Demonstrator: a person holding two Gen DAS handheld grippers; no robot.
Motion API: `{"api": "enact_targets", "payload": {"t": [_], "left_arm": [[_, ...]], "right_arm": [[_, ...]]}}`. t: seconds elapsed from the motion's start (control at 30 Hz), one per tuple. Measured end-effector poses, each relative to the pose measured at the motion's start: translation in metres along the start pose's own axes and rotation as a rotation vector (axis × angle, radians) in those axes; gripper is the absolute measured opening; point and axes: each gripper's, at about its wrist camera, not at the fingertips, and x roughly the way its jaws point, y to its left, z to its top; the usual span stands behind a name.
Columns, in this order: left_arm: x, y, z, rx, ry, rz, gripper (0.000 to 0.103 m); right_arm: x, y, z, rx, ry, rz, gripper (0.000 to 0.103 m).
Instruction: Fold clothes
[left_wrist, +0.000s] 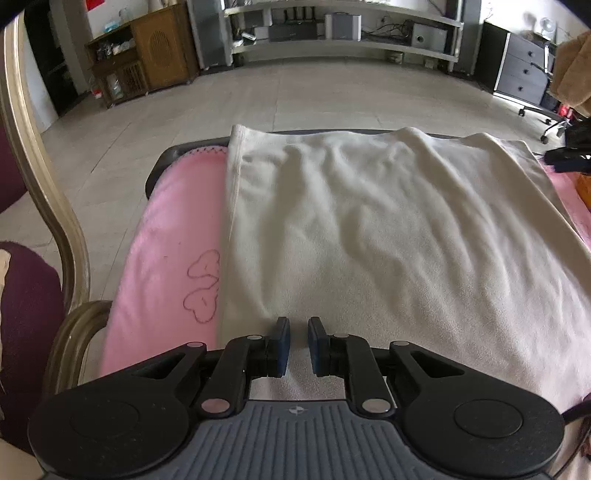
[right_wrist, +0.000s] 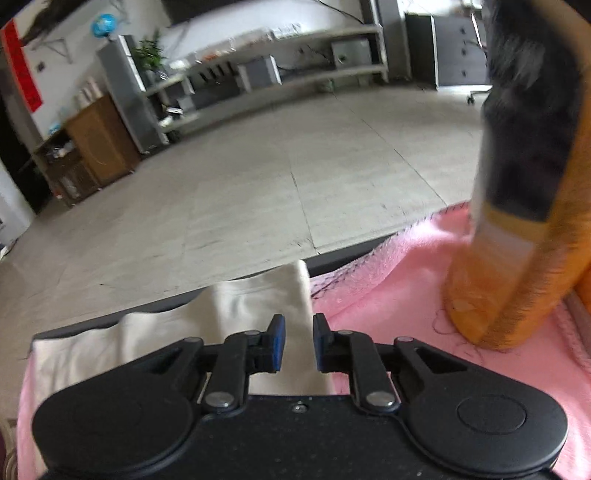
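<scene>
Left wrist view: my left gripper (left_wrist: 298, 341) hangs low over the near edge of the cream garment (left_wrist: 369, 229), angled down at it. Its blue-padded jaws stand a narrow gap apart with nothing pinched; cloth shows through the gap beneath them, and I cannot tell whether the tips touch it.

The cream garment lies spread flat on the pink blanket (left_wrist: 166, 258) that covers the table (left_wrist: 184, 146). It is softly wrinkled, with a straight seamed edge down its left side. The far hem reaches the table's far edge. A strip of pink shows along the left edge, bearing an outlined heart drawing (left_wrist: 203, 288). A gilt chair frame (left_wrist: 40, 192) with purple upholstery stands just beside the table's left edge.

Right wrist view, blurred: my right gripper (right_wrist: 299, 341) sits over the garment's right-hand far corner, where the cream cloth (right_wrist: 236, 306) meets bare pink blanket (right_wrist: 399, 266). Jaws likewise narrowly parted, gripping nothing; the garment's right edge runs under the gap between them. Contact with the cloth: cannot tell.

Toward the table's right edge an orange and black item (right_wrist: 517, 240) stands on the blanket, well apart from the gripper; too blurred to identify. Tiled floor (right_wrist: 258, 184) and shelving (right_wrist: 288, 55) beyond.
</scene>
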Motion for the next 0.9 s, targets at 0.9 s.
{"api": "enact_targets", "payload": {"t": [0.9], "left_arm": [[-0.103, 0.014, -0.028, -0.023, -0.079, 0.024, 0.016]], "right_arm": [[-0.184, -0.022, -0.056, -0.239, -0.157, -0.002, 0.023]]}}
